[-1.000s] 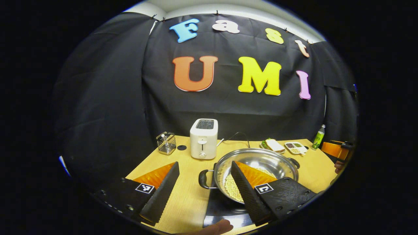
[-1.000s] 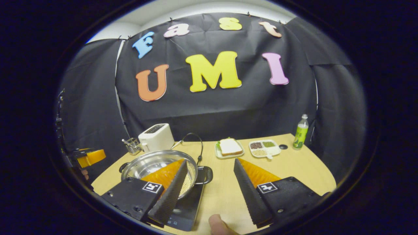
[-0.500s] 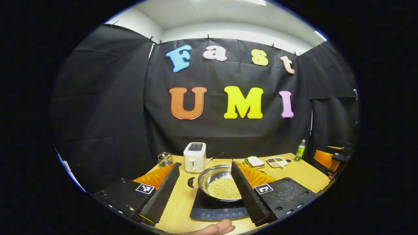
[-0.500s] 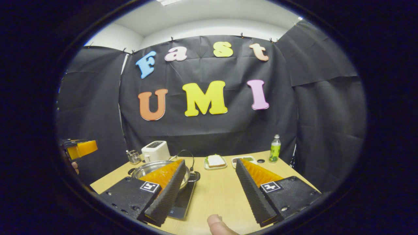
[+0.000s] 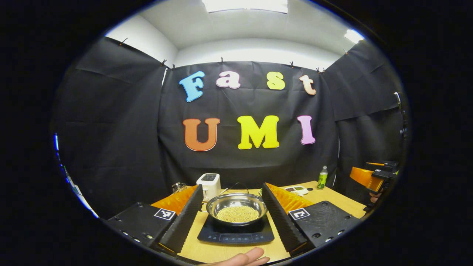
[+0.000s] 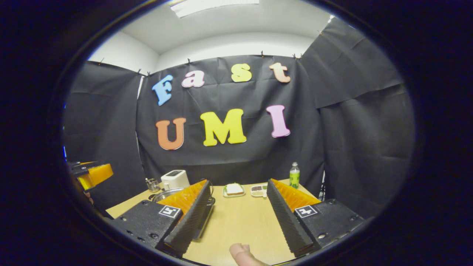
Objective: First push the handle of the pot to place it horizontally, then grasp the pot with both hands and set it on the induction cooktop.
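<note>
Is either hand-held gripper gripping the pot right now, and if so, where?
No. Both are open and empty: the left hand-held gripper and the right hand-held gripper. The pot sits on the induction cooktop, untouched.

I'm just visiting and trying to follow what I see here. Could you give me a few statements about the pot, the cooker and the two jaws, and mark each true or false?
1. The pot sits on the induction cooktop. True.
2. The pot is empty. False: pale grains cover its bottom.
3. The left gripper has its jaws open, holding nothing. True.
4. The right gripper is clamped on a pot handle. False: its jaws are open over bare table.
5. The toaster stands behind the pot. True.
</note>
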